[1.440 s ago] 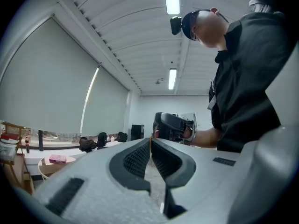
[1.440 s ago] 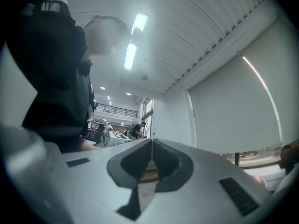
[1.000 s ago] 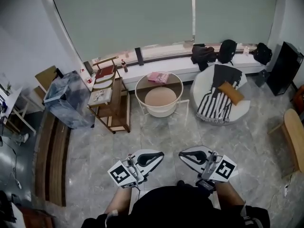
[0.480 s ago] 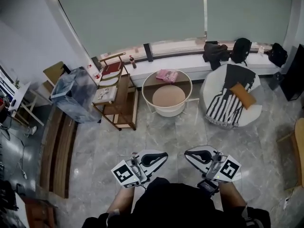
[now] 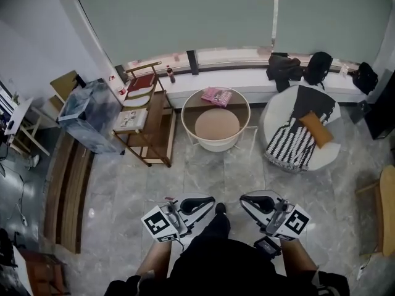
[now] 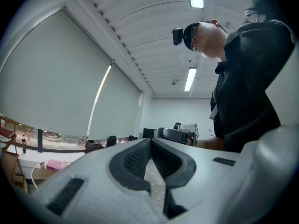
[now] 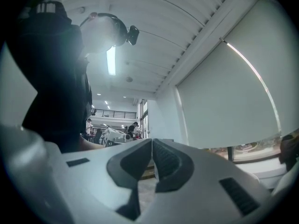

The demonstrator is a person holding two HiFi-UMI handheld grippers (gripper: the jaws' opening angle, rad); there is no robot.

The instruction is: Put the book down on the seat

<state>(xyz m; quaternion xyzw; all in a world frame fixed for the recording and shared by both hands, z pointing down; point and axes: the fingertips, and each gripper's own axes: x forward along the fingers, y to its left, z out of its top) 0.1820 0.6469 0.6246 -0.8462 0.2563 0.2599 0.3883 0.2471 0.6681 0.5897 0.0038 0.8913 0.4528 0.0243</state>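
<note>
**Head view, with both gripper views.**

- The grey blind [image 5: 185,17] fills the wall beyond the round table [image 5: 216,125], and the marbled floor [image 5: 210,171] spreads out on the near side of it.
- The white window sill [image 5: 247,80] runs just behind the table. The black bags [image 5: 284,68] sit on the stretch of sill to the table's right.
- The round white seat [image 5: 274,115] stands just right of the table. It carries a striped throw [image 5: 296,145] and an orange cushion [image 5: 316,129].
- The wooden rack [image 5: 153,131] stands just left of the table. Further left is a clear plastic bin [image 5: 92,119].
- My left gripper [image 5: 208,201] and my right gripper [image 5: 245,200] are well to the near side of the table, close to my body. They sit side by side with their tips angled toward each other.
- In its own view, the left gripper's ribbed pads [image 6: 140,158] meet at the tip with nothing between them. The same is true of the right gripper's pads [image 7: 166,162], so neither gripper carries anything.
- The pink book [image 5: 216,96] lies on the table's far edge, nearest the sill (apart from the seat and from both grippers).
- A red book [image 5: 139,82] lies on top of the rack, to the table's left.
</note>
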